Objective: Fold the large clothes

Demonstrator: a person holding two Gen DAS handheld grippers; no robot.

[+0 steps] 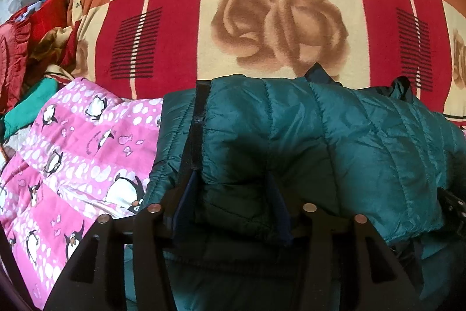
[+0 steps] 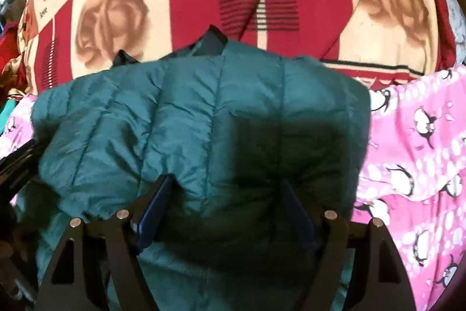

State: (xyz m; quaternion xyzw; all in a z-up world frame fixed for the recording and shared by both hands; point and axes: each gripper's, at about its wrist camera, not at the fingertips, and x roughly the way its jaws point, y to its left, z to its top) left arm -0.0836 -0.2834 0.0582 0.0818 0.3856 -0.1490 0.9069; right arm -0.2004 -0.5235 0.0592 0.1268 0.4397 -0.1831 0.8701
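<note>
Teal quilted puffer jacket (image 1: 335, 136) lies folded in a thick bundle on the pink penguin-print blanket (image 1: 75, 153), which spreads out to either side of it. Beyond the fingertips, the red-and-cream rose bedspread (image 1: 279, 19) with "love" lettering fills the far side. Left gripper (image 1: 233, 188) sits at the near edge of the jacket, blue fingers (image 1: 186, 194) apart, with a puffed fold of teal fabric bulging up between them; whether the pads press on that fabric or merely flank it cannot be told, the fold being in shadow there. A dark strap or zipper band (image 1: 198, 118) runs away from the left finger along the jacket's side edge. Right gripper (image 2: 227, 200) is set wide, blue fingers (image 2: 154, 209) spread on both sides of a fat section of the jacket (image 2: 204, 112); padding swells between them and both pads seem to sink into it, but a real grip is not certain. Dark collar piece (image 2: 214, 44) sticks up at the jacket's far edge, straight ahead of the right fingers. Heap of red and green clothes (image 1: 32, 48) lies far out past the left finger.
</note>
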